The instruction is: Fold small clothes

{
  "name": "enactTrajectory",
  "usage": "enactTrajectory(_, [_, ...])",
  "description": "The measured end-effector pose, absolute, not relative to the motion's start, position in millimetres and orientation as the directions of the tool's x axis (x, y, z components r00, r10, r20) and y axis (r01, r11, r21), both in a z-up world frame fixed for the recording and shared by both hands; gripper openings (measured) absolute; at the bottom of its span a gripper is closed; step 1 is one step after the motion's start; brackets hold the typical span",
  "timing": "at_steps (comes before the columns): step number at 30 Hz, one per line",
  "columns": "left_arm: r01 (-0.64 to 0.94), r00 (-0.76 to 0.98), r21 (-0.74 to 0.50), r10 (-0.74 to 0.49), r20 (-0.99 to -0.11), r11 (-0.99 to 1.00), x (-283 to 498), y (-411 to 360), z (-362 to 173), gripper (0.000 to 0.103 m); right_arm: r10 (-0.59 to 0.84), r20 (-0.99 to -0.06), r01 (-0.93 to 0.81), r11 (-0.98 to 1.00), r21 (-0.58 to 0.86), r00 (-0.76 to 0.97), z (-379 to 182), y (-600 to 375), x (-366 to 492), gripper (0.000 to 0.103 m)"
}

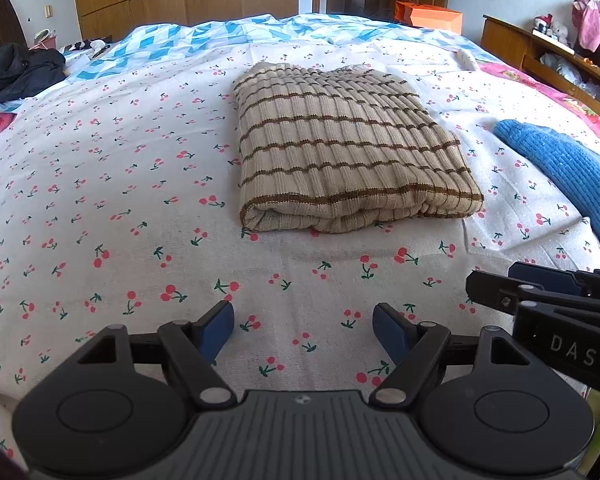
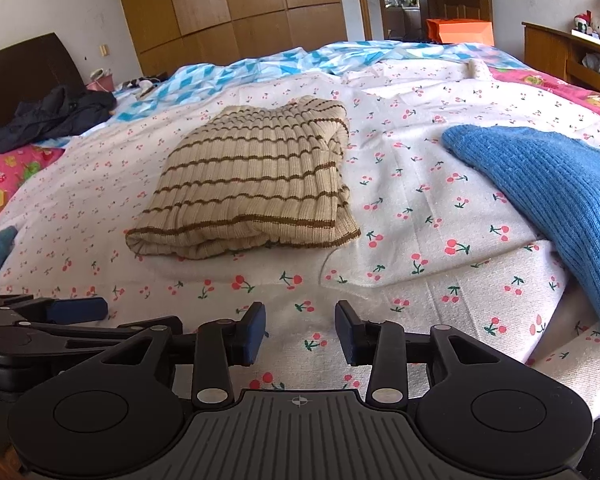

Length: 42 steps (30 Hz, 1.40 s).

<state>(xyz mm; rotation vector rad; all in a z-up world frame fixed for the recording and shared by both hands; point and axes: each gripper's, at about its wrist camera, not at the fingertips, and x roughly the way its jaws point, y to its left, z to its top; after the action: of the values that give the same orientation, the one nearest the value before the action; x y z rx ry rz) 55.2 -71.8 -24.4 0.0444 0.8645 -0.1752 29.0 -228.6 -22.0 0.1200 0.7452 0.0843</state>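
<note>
The left hand-held gripper (image 1: 303, 330) hangs wide apart, empty, over the cherry-print sheet (image 1: 100, 200). At its 3 o'clock, the right hand-held gripper (image 2: 301, 330) is half spread, gripping nothing. At 12 o'clock lies the folded striped sweater (image 1: 340, 148); at 2 o'clock, the blue knit (image 2: 548, 200).

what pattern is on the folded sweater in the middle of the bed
Beige ribbed knit with thin brown stripes; the folded sweater shows best in the left wrist view.

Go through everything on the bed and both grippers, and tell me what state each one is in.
Striped sweater: folded, lying flat.
Blue sweater: spread out, not folded.
Dark jacket: crumpled heap.
Left gripper: open, empty.
Right gripper: open, empty.
</note>
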Motion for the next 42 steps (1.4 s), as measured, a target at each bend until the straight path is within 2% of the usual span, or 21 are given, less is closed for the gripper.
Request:
enactTrajectory(8, [0.174, 0.634, -0.033, -0.138, -0.761, 0.984, 55.2, -72.6, -24.0, 0.081, 0.114, -0.668, -0.035, 0.991, 0.131, 0.736, -21.0, -227.1, 27.7, 0.042])
enactTrajectory(11, [0.174, 0.632, -0.039, -0.142, -0.762, 0.984, 55.0, -71.7, -23.3, 0.081, 0.111, -0.664, -0.032, 0.991, 0.13, 0.739, -19.8, -227.6, 26.8, 0.048])
enactTrajectory(42, [0.147, 0.629, -0.065, -0.144, -0.764, 0.987, 60.7, -64.9, -19.0, 0.081, 0.122, -0.664, -0.018, 0.987, 0.16, 0.737, -20.7, -231.2, 28.0, 0.052])
